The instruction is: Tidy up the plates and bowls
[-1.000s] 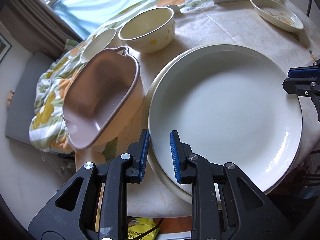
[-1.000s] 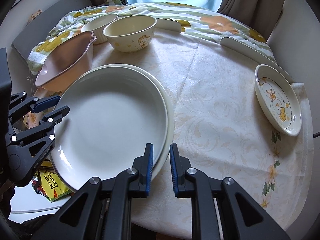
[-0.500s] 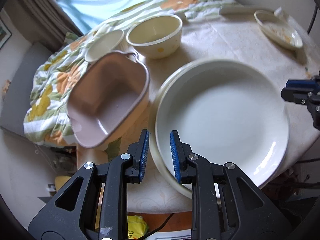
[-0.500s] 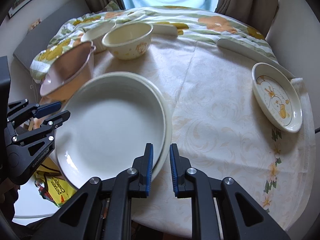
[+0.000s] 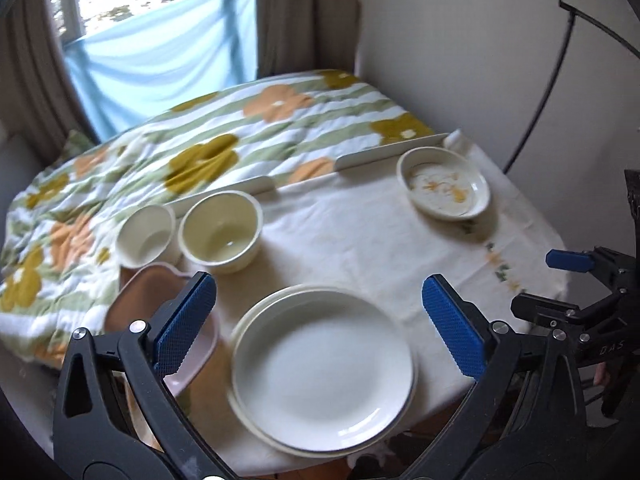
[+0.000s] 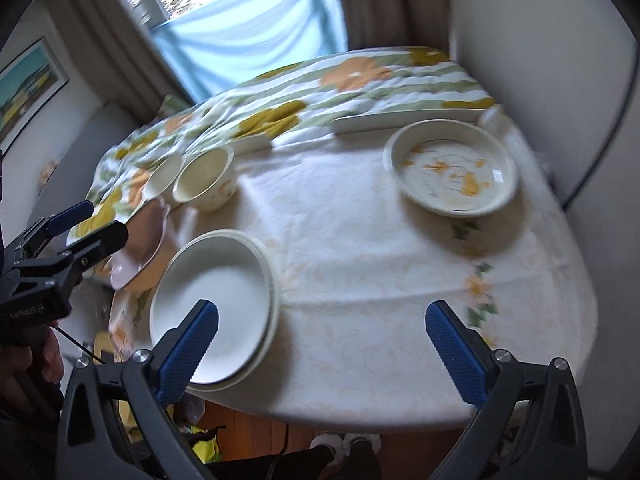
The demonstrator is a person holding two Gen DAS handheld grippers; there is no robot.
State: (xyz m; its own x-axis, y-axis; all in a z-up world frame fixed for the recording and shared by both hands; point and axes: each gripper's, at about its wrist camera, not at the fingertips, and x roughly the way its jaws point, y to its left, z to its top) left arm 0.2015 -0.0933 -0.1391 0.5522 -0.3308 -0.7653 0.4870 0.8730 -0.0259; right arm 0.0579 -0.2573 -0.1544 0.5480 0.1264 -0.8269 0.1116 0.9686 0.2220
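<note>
Two large white plates [image 5: 324, 372] [image 6: 212, 304] lie stacked at the table's near left edge. Left of them a pink handled dish [image 5: 136, 292] [image 6: 140, 248] tilts over the edge. Behind stand a cream bowl [image 5: 220, 232] [image 6: 204, 178] and a small white bowl [image 5: 146, 236] [image 6: 164, 178]. A duck-patterned plate [image 5: 444, 188] [image 6: 452, 168] sits at the far right. My left gripper [image 5: 318, 284] hangs above the stack, its jaws opening wide with nothing between them. My right gripper [image 6: 322, 308] hovers over bare cloth right of the stack, its jaws also opening and empty.
The round table [image 5: 360, 240] wears a pale flowered cloth. A flowered blanket [image 5: 200, 152] lies behind it, below a window with curtains. A long white tray [image 6: 404, 120] rests at the back edge. A wall stands close on the right. Shoes [image 6: 344, 442] show on the floor.
Both grippers went from shut to wide open. Both rose and drew back from the plate stack, so the whole table and the window now show.
</note>
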